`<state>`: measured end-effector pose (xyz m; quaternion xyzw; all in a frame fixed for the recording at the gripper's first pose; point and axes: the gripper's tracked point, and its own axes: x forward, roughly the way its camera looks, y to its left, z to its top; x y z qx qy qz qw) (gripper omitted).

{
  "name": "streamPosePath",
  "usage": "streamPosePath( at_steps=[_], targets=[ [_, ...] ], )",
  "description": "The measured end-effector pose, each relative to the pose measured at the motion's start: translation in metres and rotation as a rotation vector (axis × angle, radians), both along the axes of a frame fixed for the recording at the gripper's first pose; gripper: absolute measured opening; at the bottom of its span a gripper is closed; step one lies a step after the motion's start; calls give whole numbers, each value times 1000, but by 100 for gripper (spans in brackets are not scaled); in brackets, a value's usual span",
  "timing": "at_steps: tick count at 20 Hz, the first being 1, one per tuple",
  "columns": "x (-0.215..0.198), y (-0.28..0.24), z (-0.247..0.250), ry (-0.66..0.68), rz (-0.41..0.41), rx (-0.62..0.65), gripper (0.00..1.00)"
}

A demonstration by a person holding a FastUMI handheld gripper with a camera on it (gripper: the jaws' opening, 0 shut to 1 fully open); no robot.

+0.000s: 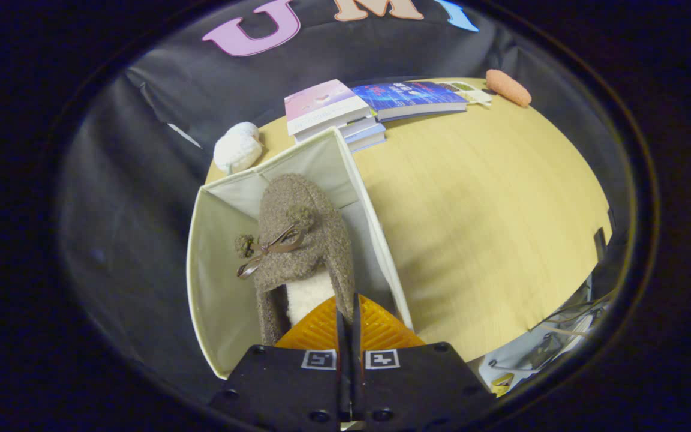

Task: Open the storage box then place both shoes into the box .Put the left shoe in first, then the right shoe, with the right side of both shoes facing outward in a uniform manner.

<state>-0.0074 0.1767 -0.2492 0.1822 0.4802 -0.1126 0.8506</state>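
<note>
A fuzzy grey-brown slipper shoe (306, 240) with a cream fleece lining and a thin brown bow with pompoms on its top hangs toe-first inside the open cream fabric storage box (216, 288). Its heel rim is clamped between the fingers of the hand-held gripper (349, 312), which stand almost together with just the thin edge of the shoe's collar between them. The bow lies toward the box's wider free side, and the shoe sits close to the box's other wall. The box's floor beneath the shoe is hidden.

The box stands on a pale wooden table (489, 228), its far corner pointing at a short stack of books (333, 114); the top one has a pink and white cover. Just beside that stack lies a blue-covered book (414, 99) with print too small and blurred to read. Beyond the box's far wall, near the table's edge, rests a white fluffy knitted shoe (237, 147). Well apart, at the far end of the table past the blue book, lies an orange oval sponge-like object (508, 87). Two small square black-and-white markers sit on the gripper body behind the fingers, bearing patterns and no readable text
</note>
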Motion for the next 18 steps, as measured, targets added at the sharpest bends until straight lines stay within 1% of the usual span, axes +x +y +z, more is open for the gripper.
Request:
streamPosePath(
  at_steps=[2,4,6,13,15,18],
  targets=[
    [3,4,-2,-9,3,-12,9],
    [2,0,-2,-10,-12,-27,14],
    [5,-1,1,-17,-21,-20,8],
    [13,-6,14,-46,-18,19,8],
    [21,-12,30,-98,-9,21,8],
    [46,-29,74,-236,16,9,9]
  ],
)
